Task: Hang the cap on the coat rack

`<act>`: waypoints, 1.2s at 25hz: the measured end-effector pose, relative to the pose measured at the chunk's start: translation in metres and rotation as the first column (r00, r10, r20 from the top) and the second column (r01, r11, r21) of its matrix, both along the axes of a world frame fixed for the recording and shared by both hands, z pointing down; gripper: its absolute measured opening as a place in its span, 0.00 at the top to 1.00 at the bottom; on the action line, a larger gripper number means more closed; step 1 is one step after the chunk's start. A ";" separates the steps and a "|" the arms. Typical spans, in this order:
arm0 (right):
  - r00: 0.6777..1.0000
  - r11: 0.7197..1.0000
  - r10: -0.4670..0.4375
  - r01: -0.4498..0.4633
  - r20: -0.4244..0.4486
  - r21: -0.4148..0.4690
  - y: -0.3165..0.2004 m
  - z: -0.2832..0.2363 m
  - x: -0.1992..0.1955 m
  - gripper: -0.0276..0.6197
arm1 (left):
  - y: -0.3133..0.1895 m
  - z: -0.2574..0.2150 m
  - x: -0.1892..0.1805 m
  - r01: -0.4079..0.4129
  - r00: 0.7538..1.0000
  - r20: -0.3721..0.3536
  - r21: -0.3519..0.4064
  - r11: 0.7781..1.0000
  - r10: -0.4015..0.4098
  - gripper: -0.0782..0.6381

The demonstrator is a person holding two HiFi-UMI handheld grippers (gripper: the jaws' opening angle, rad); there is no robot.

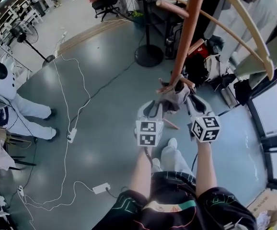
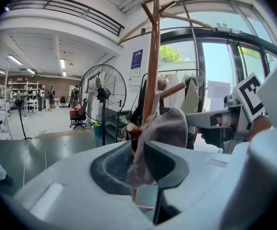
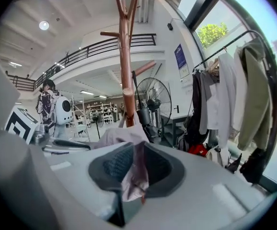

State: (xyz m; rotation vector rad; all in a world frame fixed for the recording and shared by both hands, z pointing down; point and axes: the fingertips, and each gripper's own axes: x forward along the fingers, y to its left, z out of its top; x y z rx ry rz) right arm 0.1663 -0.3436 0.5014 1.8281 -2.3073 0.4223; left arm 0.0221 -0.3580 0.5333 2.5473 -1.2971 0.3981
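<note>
A grey cap hangs over a low peg of the wooden coat rack, close to the pole. My left gripper is at the cap's left side and my right gripper at its right. In the left gripper view, the cap droops between the left gripper's parted jaws, with a gap beside the cloth. The right gripper view shows the cap's edge hanging loosely between the right gripper's parted jaws. The rack's pole rises just behind.
A standing fan's round base sits on the floor behind the rack. Garments hang on a rail at the right, with a red bag below. A white robot stands at the left. Cables and a power strip lie on the floor.
</note>
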 end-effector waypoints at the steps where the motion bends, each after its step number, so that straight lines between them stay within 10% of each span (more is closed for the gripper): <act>1: 1.000 1.000 0.007 -0.007 0.005 0.028 0.003 -0.008 0.001 0.88 | 0.001 -0.009 0.000 0.003 1.000 -0.011 0.027 1.000 -0.003 0.81; 13: 0.999 0.953 0.036 -0.040 0.018 0.299 0.045 -0.113 0.002 0.95 | 0.029 -0.128 -0.003 -0.003 0.991 -0.126 0.284 0.959 0.041 0.88; 30: 0.999 0.939 0.054 -0.053 0.007 0.339 0.066 -0.132 0.010 0.95 | 0.035 -0.153 -0.011 0.030 0.995 -0.102 0.364 0.931 0.008 0.88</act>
